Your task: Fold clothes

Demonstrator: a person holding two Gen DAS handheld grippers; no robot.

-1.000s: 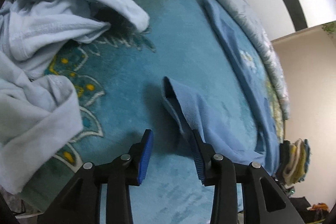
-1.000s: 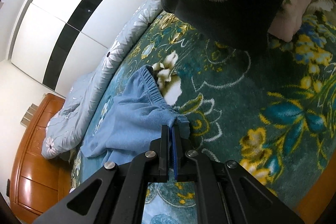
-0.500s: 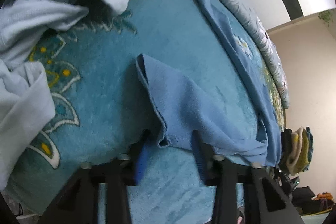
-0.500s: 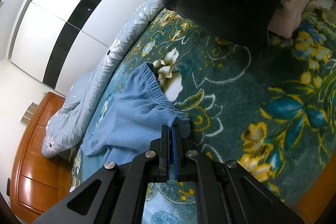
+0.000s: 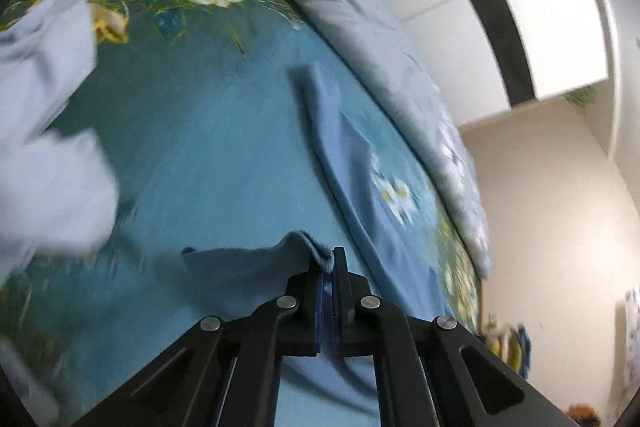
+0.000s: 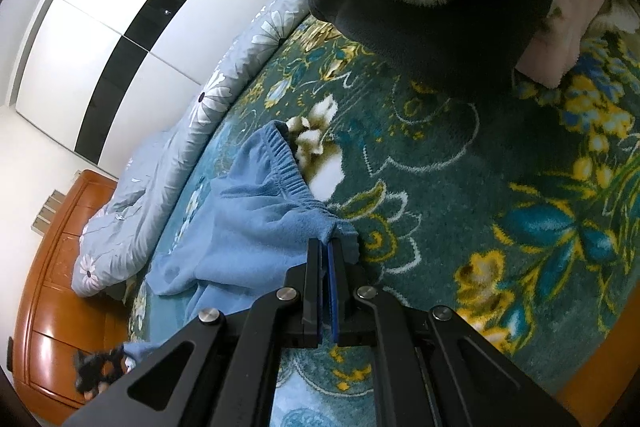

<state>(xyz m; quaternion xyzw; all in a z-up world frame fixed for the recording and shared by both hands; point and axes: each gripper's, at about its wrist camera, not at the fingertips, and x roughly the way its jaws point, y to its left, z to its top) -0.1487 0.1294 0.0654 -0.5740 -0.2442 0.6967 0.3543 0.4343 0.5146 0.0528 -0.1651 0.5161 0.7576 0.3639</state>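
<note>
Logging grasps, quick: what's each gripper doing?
Left gripper: closed on the blue pants leg hem.
Right gripper: closed on the pants' waistband corner.

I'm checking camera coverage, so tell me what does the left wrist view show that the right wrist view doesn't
Only the left wrist view shows the pale blue clothes heaped at its left and the left gripper pinching a hem of the blue pants. Only the right wrist view shows the elastic waistband, the right gripper shut on its corner, the dark garment, the pink one and the wooden headboard. Both show the pants, floral blanket, quilt and wardrobe.
</note>
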